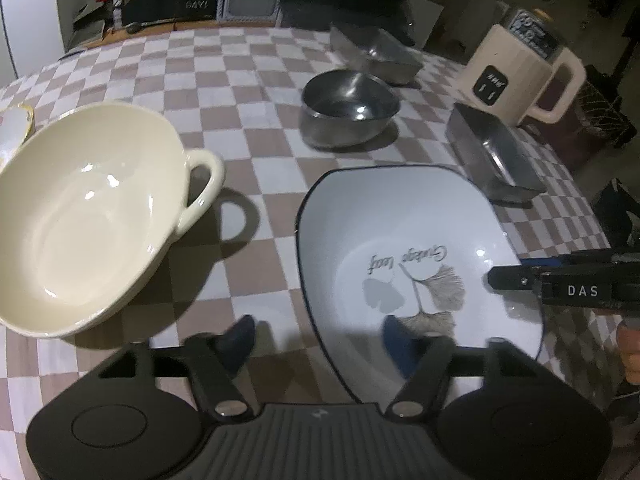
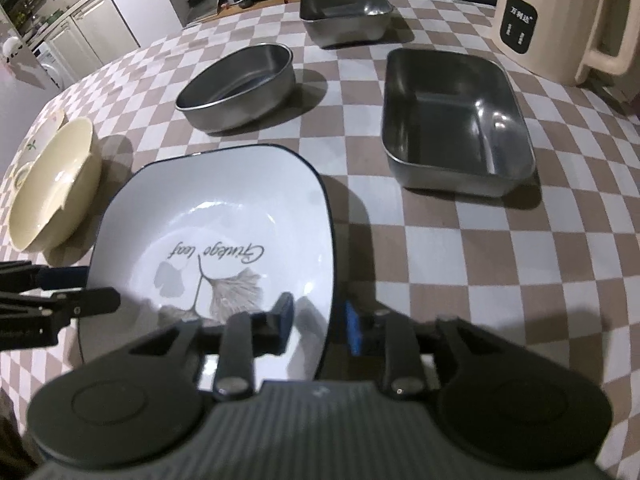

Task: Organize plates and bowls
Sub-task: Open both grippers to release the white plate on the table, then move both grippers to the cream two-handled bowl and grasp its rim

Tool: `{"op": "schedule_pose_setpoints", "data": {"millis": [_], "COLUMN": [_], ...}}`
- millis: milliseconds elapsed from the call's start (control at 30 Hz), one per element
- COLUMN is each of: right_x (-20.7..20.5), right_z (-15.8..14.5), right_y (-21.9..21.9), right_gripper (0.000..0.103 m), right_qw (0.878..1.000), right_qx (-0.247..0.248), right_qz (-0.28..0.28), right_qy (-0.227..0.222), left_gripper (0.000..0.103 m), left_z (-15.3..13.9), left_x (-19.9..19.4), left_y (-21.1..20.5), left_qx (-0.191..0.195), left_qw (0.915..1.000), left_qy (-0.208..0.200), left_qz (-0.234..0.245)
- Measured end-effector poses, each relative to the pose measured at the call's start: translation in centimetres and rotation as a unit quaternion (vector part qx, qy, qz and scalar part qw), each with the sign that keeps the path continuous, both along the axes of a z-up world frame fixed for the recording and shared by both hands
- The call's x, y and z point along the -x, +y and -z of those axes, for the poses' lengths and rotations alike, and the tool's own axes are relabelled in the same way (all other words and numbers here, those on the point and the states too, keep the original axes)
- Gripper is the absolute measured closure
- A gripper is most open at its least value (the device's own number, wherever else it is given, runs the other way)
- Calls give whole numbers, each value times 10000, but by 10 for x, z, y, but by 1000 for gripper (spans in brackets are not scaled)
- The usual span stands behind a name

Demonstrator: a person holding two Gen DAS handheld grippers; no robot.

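A white square plate with a dark rim and a ginkgo leaf print (image 1: 400,240) (image 2: 224,236) lies on the checkered table. My left gripper (image 1: 320,340) is open and straddles the plate's left rim, one finger inside, one outside. My right gripper (image 2: 320,320) is shut on the plate's right rim, one finger (image 2: 285,312) inside and the blue pad (image 2: 353,328) outside. A cream bowl with a handle (image 1: 88,216) (image 2: 52,184) sits to the left. A round steel bowl (image 1: 348,108) (image 2: 240,84) stands behind the plate.
Two rectangular steel trays (image 2: 456,120) (image 2: 344,8) stand at the right and back. A cream electric kettle (image 2: 560,20) (image 1: 524,68) is at the far right. A small floral dish (image 2: 44,132) lies at the left table edge (image 1: 12,128).
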State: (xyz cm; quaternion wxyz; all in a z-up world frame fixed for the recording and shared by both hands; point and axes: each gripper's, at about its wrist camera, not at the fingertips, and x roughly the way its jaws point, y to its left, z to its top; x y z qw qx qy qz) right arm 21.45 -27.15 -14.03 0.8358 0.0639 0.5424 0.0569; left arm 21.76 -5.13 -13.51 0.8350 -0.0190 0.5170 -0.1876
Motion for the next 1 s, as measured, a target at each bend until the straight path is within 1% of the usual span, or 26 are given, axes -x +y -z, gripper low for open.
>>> {"op": "schedule_pose_setpoints", "data": {"millis": [67,133,200,233,300,333,367,400,500,567,700,767,867,933,1000], "right_x": [3,5,8,9,12,14,15,16,21,24,30,31,30,28,24], "right_z": [-5,-10,-15,-17,-23,-26,-29,-33,-43,-50,-66,-73,-83,-89,-93], "right_y": [-1,-2,-3,-3,-4,-5,-5,-5,-4,-3,5,10,21,30,40], "right_gripper": [51,46,34,31,21,18,12,8,0,0,0,0,0,0,0], "right_qw": [9999,9998,9996,9994,9989,9987,9984,9981,9964,9950,9887,9868,9830,9806,9781], "right_qx": [-10,-39,-24,-8,-11,-42,-67,-78,-80,-115,-187,-285,-470,-600,-727], "right_qz": [37,39,80,96,123,127,132,134,159,223,302,274,250,229,190], "right_qy": [-108,-208,-280,-330,-447,-495,-538,-590,-823,-971,-1454,-1572,-1759,-1850,-1942], "left_gripper": [19,16,14,12,6,2,0,0,0,0,0,0,0,0,0], "left_z": [-5,-9,-13,-15,-21,-25,-29,-34,-49,-59,-78,-89,-104,-111,-116], "left_x": [3,5,7,8,10,11,13,14,16,18,19,19,20,18,16], "left_y": [0,0,2,3,7,9,12,15,24,31,49,58,73,84,96], "left_qx": [26,-6,-57,-66,-18,41,79,101,107,105,205,231,174,159,190], "left_qw": [9999,9998,9998,9997,9996,9994,9991,9987,9974,9961,9934,9911,9868,9841,9827], "left_qy": [-92,-152,-191,-206,-270,-331,-396,-478,-711,-870,-1126,-1296,-1567,-1687,-1716], "left_qz": [49,85,94,92,88,110,121,112,72,46,-126,-204,-372,-523,-668]}}
